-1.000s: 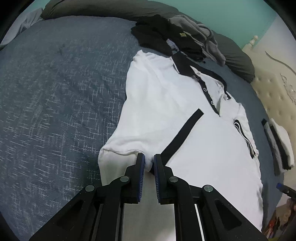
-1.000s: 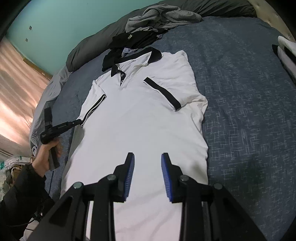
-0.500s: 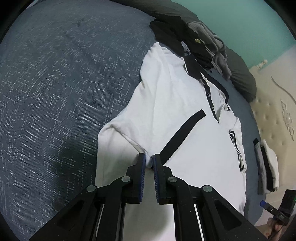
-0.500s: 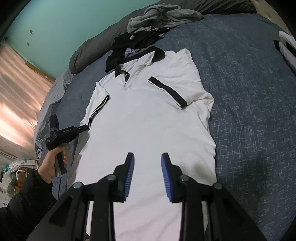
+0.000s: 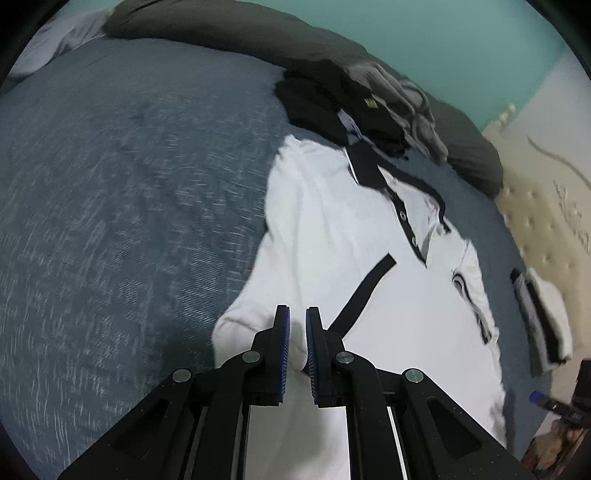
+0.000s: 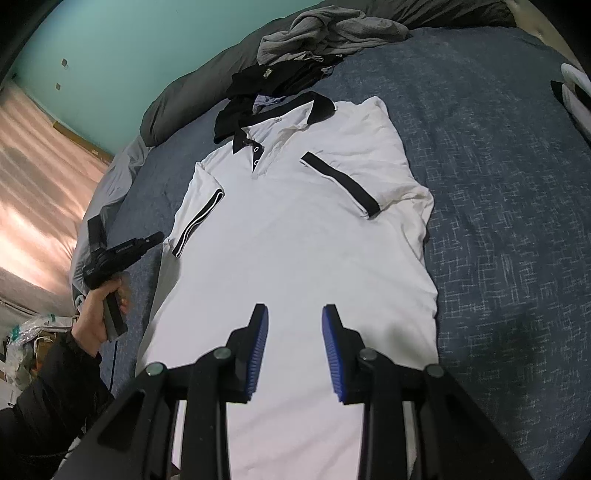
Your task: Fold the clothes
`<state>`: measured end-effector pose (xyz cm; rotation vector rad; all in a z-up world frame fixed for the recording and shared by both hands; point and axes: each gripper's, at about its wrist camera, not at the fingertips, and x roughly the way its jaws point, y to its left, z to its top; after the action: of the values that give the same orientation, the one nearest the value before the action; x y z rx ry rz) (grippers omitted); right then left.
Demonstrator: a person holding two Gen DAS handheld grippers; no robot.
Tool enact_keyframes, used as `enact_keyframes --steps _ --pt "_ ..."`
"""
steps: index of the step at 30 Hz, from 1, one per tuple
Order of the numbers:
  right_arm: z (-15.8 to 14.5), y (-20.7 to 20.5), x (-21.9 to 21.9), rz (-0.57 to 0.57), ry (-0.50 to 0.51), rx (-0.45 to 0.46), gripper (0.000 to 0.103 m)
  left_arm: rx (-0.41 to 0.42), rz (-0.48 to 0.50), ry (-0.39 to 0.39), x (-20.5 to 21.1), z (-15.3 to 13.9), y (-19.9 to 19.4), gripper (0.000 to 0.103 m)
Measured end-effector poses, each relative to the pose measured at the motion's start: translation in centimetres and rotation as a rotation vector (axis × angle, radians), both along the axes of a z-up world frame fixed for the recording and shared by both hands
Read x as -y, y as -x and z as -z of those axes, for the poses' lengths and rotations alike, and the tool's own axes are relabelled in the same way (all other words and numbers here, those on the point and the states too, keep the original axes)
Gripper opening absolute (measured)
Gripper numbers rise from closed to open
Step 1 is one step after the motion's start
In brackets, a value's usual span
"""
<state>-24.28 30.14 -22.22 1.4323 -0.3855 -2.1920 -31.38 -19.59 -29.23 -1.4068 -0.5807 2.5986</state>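
Left wrist view: polo shirt (image 5: 332, 229) on the bed (image 5: 110, 206).
Left gripper (image 5: 297, 325) pinches white shirt fabric beside the sleeve; right gripper (image 6: 294, 325) hangs unclenched, empty, above the shirt.

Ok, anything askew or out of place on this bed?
Nothing damaged. A crumpled black garment and grey garment are heaped against the collar of the white polo shirt; one sleeve lies folded across its chest.
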Motion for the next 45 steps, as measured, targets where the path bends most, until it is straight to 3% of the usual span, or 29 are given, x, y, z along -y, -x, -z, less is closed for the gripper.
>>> enact_keyframes --steps 7,12,17,22,29,33,39,45 --pt "0.0 0.2 0.1 -0.004 0.001 0.001 0.030 0.058 -0.002 -0.011 -0.2 2.8 0.0 0.010" --pt "0.0 0.1 -0.1 0.004 0.009 0.002 0.030 0.037 0.002 0.011 0.0 1.7 -0.4 0.010" --pt "0.2 0.0 0.0 0.007 0.008 0.009 0.030 0.077 -0.009 -0.015 0.7 3.0 -0.7 0.010" --pt "-0.4 -0.5 -0.3 0.010 0.000 0.000 0.030 0.051 -0.020 -0.023 1.2 1.6 -2.6 0.010" --pt "-1.1 -2.6 -1.5 0.004 -0.013 0.016 0.030 0.063 0.024 0.011 2.5 -0.9 -7.6 0.010" --pt "-1.5 -4.8 -2.3 -0.017 -0.051 0.019 0.041 0.065 0.058 0.049 3.3 -2.9 -11.5 0.011" --pt "-1.0 -8.4 -4.0 -0.027 -0.110 0.039 0.042 0.063 0.122 0.081 3.0 -5.5 -17.4 0.016" --pt "0.1 -11.6 -5.0 -0.033 -0.151 0.092 0.042 0.094 0.144 0.072 2.8 -5.7 -22.2 0.022"
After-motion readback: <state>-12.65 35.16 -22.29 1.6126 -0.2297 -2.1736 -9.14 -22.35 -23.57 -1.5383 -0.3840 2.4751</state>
